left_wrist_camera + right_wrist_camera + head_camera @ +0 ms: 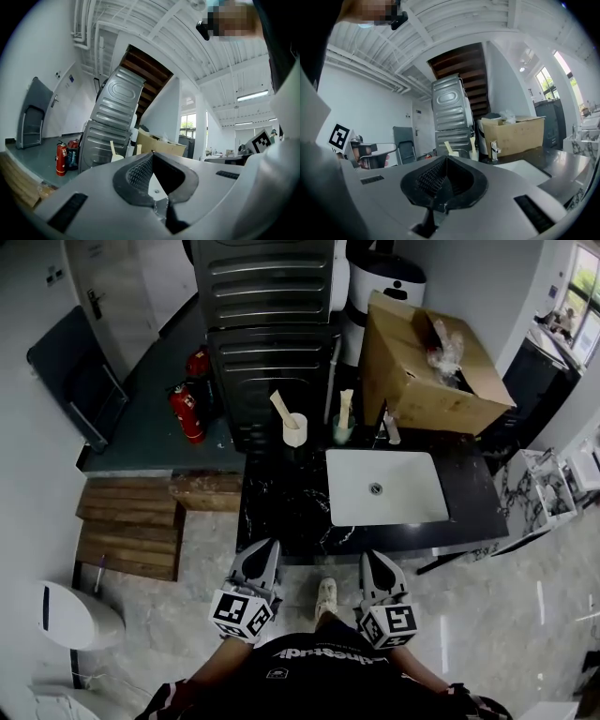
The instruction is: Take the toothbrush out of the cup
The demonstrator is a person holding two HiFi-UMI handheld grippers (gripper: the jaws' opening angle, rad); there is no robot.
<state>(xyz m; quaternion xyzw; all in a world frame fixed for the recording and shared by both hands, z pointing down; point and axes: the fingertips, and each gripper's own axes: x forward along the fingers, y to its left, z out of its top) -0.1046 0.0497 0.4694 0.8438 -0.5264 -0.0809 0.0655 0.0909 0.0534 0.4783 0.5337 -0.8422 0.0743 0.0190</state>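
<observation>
Head view: the person stands in front of a dark marble counter [281,507] with a white sink [386,486] set into it. The left gripper [266,546] and right gripper [373,557] are held low at the near edge of the counter, both pointing roughly level toward it and well apart from the cups. Left gripper view: the jaws are fully together, nothing between them. Right gripper view: same, jaws closed on each other and empty.

The white cup [295,430] stands at the back edge of the counter, left of the sink. The toothbrush [281,408] is in it, pale handle leaning up and to the left. Just to the right is a greenish cup [342,432] with a pale upright item [346,407] in it; cannot tell what that is. The faucet [384,427] is at the back of the sink. An open cardboard box [427,371] sits behind the sink on the right.

Stacked grey metal appliance shells [267,306] are behind the cups. Two red fire extinguishers [187,413] are on the dark floor to their left. A wooden pallet [131,526] lies left of the counter.

The right gripper view also shows the toothbrush [447,146] and the faucet [493,151] past the closed jaw tips, and the box [518,133] behind.
</observation>
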